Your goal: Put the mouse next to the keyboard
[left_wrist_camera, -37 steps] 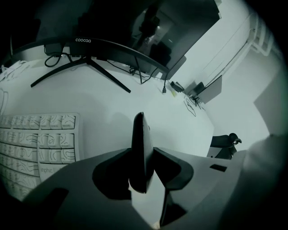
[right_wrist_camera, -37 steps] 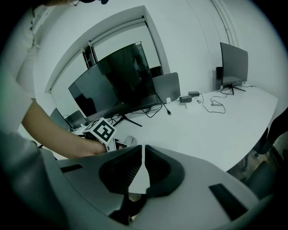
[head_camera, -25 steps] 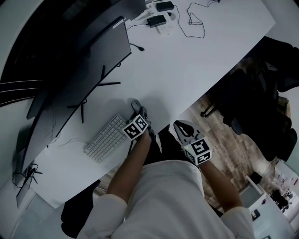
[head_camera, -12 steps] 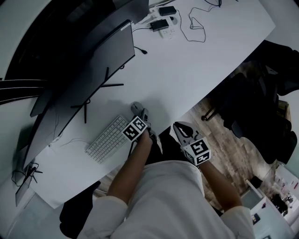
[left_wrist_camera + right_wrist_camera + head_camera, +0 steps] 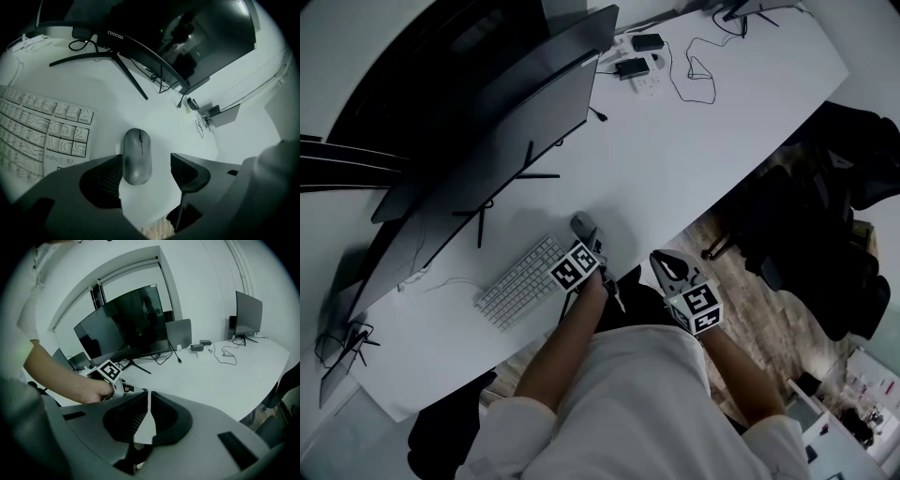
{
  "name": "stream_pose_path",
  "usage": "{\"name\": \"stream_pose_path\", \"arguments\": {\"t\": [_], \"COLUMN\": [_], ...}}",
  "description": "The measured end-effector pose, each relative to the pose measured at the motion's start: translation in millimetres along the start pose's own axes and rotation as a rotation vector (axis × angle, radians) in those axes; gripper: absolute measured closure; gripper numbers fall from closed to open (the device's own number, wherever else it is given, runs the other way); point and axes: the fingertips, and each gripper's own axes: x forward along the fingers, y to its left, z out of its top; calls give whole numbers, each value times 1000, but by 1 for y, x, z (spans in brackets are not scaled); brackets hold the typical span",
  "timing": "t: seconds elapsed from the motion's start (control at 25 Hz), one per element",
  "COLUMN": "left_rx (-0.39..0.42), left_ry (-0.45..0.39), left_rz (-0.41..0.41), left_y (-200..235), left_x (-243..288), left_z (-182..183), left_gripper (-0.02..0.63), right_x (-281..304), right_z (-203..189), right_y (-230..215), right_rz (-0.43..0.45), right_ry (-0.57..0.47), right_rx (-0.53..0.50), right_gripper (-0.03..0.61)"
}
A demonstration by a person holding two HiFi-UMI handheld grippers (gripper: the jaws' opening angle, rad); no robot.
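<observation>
A long white table (image 5: 694, 141) runs across a room with a wood floor (image 5: 741, 272), and a dark chair (image 5: 806, 216) stands off its near edge. The left arm (image 5: 558, 347), bare below a white sleeve, reaches forward over the table's front edge, and its claw points steeply down at the tabletop. The right arm (image 5: 741, 375) is held back, short of the table and above the floor, with its claw tilted forward and down.

There are two claws. The left claw (image 5: 146, 161) is released and its jaws have just been opening. The mouse (image 5: 136, 156) lies flat on the table between them, close against the left jaw and well clear of the right one, so neither pad presses on it. The right claw (image 5: 149, 397) is clenched on nothing, with only a thin slit between its jaws.

There is one mouse and one keyboard (image 5: 42, 126). The mouse sits just beside the keyboard's right end, with a narrow strip of table between them, near the front edge.

The right claw view shows two monitors on stands: a wide curved one (image 5: 126, 324) behind the keyboard and a smaller one (image 5: 248, 312) at the table's far end. One power strip (image 5: 642, 75) lies behind the curved monitor, with a looped black cable (image 5: 698, 70) beside it.
</observation>
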Motion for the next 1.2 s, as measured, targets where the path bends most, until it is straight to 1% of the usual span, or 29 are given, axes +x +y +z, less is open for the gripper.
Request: {"name": "stream_pose_path", "arguments": {"t": [0.28, 0.44, 0.56, 0.68, 0.8, 0.92, 1.04, 1.2], "left_rx": [45, 96, 135, 163, 171, 170, 189, 216], "left_ry": [-25, -60, -102, -143, -167, -199, -239, -310], "left_rz": [-73, -110, -126, -136, -146, -154, -148, -147], "left_y": [-6, -8, -6, -3, 0, 0, -5, -16], "left_x": [-33, -58, -79, -100, -117, -135, -152, -166], "left_z": [16, 34, 49, 57, 58, 55, 51, 45], "left_gripper": [299, 304, 330, 364, 385, 425, 472, 525], "right_x": [0, -2, -3, -3, -2, -2, -2, -3], "right_z": [16, 28, 36, 41, 45, 50, 58, 71], "right_y": [5, 6, 7, 12, 13, 11, 11, 9], "right_rz": [-26, -36, -39, -25, -7, 12, 46, 116], "right_ry": [-23, -44, -58, -64, -68, -73, -82, -104], "right_rx": [-34, -57, -71, -91, -117, -142, -172, -231], "right_gripper": [537, 537, 537, 537, 537, 537, 537, 537]}}
